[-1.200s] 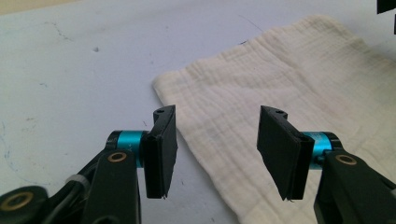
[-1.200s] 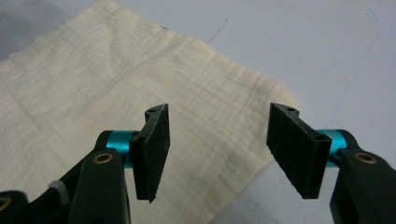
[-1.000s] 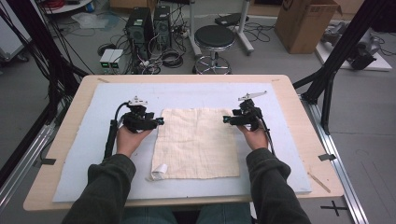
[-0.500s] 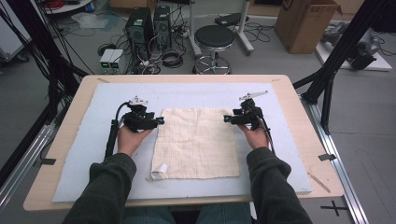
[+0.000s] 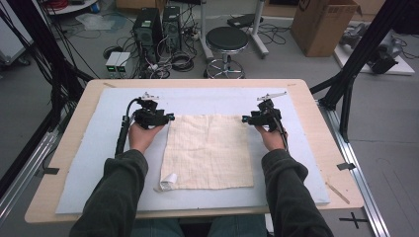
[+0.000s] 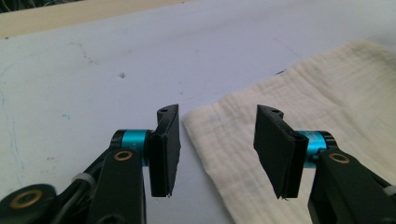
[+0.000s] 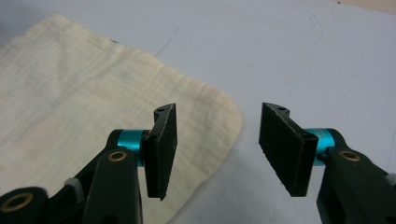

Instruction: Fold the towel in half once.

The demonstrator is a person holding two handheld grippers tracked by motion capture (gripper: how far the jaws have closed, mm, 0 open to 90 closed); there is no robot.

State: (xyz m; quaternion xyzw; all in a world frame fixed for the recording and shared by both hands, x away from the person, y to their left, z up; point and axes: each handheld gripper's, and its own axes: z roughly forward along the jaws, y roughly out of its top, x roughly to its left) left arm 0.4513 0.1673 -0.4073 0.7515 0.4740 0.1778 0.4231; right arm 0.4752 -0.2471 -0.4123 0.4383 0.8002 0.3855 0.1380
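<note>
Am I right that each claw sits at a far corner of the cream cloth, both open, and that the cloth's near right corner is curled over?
Not quite: the curled corner is the near left one, as the high view shows. The left claw and right claw are indeed open at the far corners of the cream cloth.

Cream woven cloth (image 5: 207, 150), matt pale-blue mat (image 5: 99, 148); wooden table (image 5: 64, 128)
</note>
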